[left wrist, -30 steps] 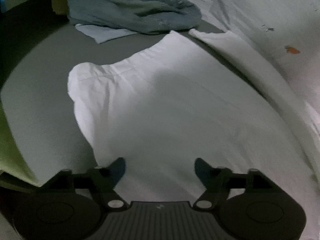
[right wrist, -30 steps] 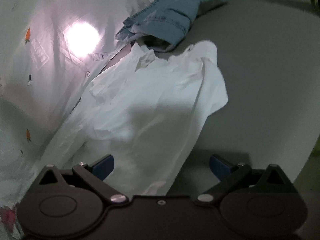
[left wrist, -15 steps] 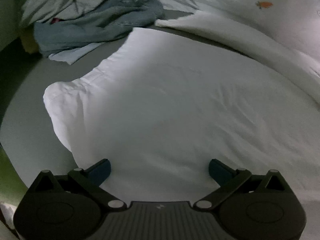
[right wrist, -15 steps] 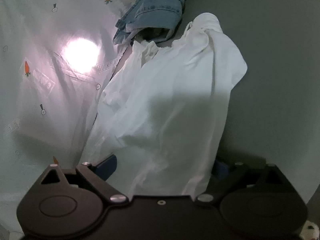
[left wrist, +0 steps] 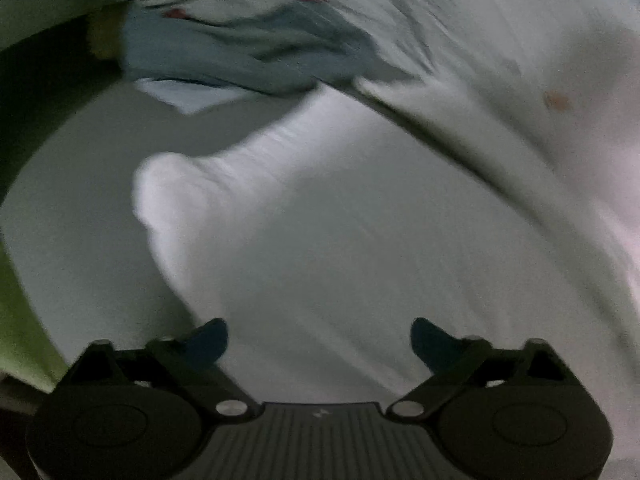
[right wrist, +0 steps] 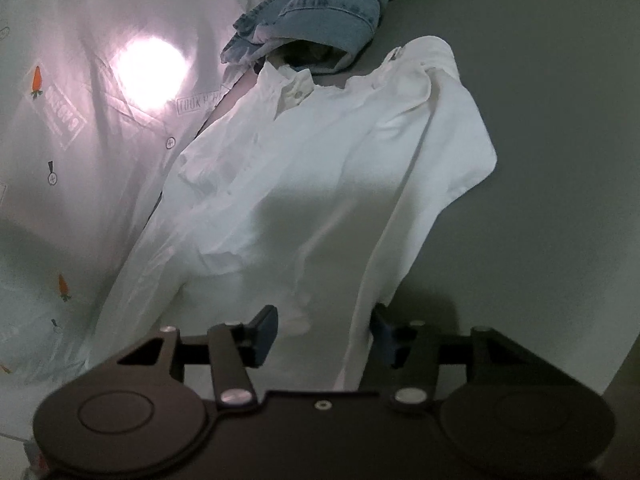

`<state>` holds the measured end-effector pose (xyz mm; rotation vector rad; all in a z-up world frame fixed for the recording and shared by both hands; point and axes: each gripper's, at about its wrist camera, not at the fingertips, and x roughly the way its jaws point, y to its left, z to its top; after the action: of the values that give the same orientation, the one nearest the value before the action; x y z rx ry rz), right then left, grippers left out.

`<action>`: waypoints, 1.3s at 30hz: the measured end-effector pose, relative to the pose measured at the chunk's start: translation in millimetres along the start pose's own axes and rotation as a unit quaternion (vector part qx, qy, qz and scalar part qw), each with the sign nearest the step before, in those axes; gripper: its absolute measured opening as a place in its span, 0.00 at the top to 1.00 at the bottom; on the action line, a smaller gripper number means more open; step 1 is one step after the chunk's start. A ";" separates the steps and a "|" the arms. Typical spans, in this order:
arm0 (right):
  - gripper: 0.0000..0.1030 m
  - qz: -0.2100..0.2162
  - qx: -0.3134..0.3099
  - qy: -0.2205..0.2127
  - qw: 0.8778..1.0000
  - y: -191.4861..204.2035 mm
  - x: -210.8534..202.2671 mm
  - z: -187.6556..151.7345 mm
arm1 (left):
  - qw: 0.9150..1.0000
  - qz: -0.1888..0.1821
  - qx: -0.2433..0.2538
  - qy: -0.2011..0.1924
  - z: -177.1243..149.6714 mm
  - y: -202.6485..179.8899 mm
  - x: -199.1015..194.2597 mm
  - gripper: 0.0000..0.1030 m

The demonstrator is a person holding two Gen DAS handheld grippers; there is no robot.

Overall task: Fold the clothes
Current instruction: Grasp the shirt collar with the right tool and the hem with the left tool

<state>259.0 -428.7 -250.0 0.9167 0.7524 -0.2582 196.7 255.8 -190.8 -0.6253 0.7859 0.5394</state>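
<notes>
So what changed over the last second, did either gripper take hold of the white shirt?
The right gripper narrowed its jaws around the white shirt's lower edge; fabric sits between them, though a gap remains. The left gripper shifted over the shirt, jaws wide apart, holding nothing. The denim garment and carrot-print shirt lie as before.

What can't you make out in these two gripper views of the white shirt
- Left wrist view: motion blur smears everything, so the white shirt shows no seams or buttons, and the denim pile's contents are unclear.
- Right wrist view: the shirt's near hem is hidden under the right gripper body; whether its fingers touch the cloth is unclear.
- Right wrist view: a glare spot washes out part of the carrot-print sheet.
- The left gripper hides the shirt's near edge.
</notes>
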 end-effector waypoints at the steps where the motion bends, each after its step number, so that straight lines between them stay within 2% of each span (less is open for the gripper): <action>1: 0.50 -0.002 0.006 -0.004 1.000 -0.7 -0.8 -0.6 | 1.000 -0.003 -0.024 0.000 3.8 10.5 -1.5 0.34; 4: 0.50 -0.005 0.034 -0.019 0.999 -2.2 -2.1 -4.5 | 0.995 -0.025 -0.091 0.010 13.2 37.6 -1.6 0.46; 7: 0.50 -0.014 0.051 -0.026 0.998 -0.6 -4.0 -7.0 | 0.997 -0.022 -0.077 0.014 19.3 39.1 -5.4 0.50; 11: 0.50 -0.028 0.067 -0.032 0.997 1.9 -3.4 -7.4 | 1.000 -0.004 -0.021 0.006 27.3 33.8 -15.7 0.50; 14: 0.48 -0.037 0.080 -0.039 0.995 3.4 -3.5 -8.9 | 0.999 -0.009 -0.042 0.001 30.7 48.0 -18.9 0.50; 17: 0.37 -0.037 0.068 -0.042 0.996 8.4 -1.4 -10.1 | 0.997 -0.011 -0.068 0.034 30.3 60.1 -2.0 0.50; 20: 0.26 -0.045 0.052 -0.043 0.997 17.9 2.5 -10.8 | 0.997 -0.005 -0.059 0.045 25.7 59.6 9.4 0.42; 22: 0.18 -0.050 0.045 -0.047 0.997 24.3 5.9 -11.8 | 0.998 -0.023 -0.052 0.041 28.0 56.2 13.4 0.23; 24: 0.15 -0.060 0.046 -0.054 0.996 29.7 8.7 -13.1 | 0.998 -0.020 -0.056 0.031 32.8 54.0 17.6 0.24; 25: 0.15 -0.068 0.048 -0.057 0.995 32.1 9.4 -13.7 | 0.998 -0.018 -0.057 0.026 35.2 52.9 19.7 0.29; 26: 0.18 -0.077 0.049 -0.060 0.994 34.7 9.9 -14.1 | 0.997 -0.015 -0.067 0.021 39.1 53.7 22.0 0.37; 27: 0.29 -0.095 0.045 -0.062 0.993 38.2 10.1 -14.1 | 0.997 -0.011 -0.077 0.016 43.1 54.8 24.3 0.52; 28: 0.42 -0.121 0.038 -0.063 0.990 41.8 9.2 -14.2 | 0.996 -0.007 -0.087 0.019 48.4 56.5 28.9 0.74; 29: 0.79 -0.143 0.031 -0.065 0.987 44.7 8.2 -14.4 | 0.995 -0.014 -0.096 0.016 53.3 57.8 28.6 0.88; 30: 0.88 -0.148 0.030 -0.069 0.986 44.8 6.6 -14.8 | 0.994 -0.021 -0.105 0.012 58.2 59.0 27.6 0.93; 32: 0.94 -0.123 0.046 -0.086 0.988 44.2 -0.9 -13.5 | 0.992 -0.035 -0.123 0.004 67.9 61.6 25.7 0.94; 34: 0.95 -0.087 0.058 -0.106 0.989 51.9 -15.6 -8.2 | 0.990 -0.059 -0.129 -0.017 79.4 53.8 11.5 0.95; 36: 0.96 -0.051 0.065 -0.129 0.988 66.9 -38.5 0.3 | 0.989 -0.088 -0.111 -0.050 98.1 35.4 -18.5 0.95; 39: 0.97 -0.025 0.083 -0.184 0.979 93.4 -84.1 11.6 | 0.976 -0.159 -0.104 -0.107 127.8 14.2 -67.9 0.95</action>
<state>250.9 -390.8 -129.9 0.9735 0.4147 -0.5267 207.9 339.4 -72.3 -0.8541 0.4171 0.3885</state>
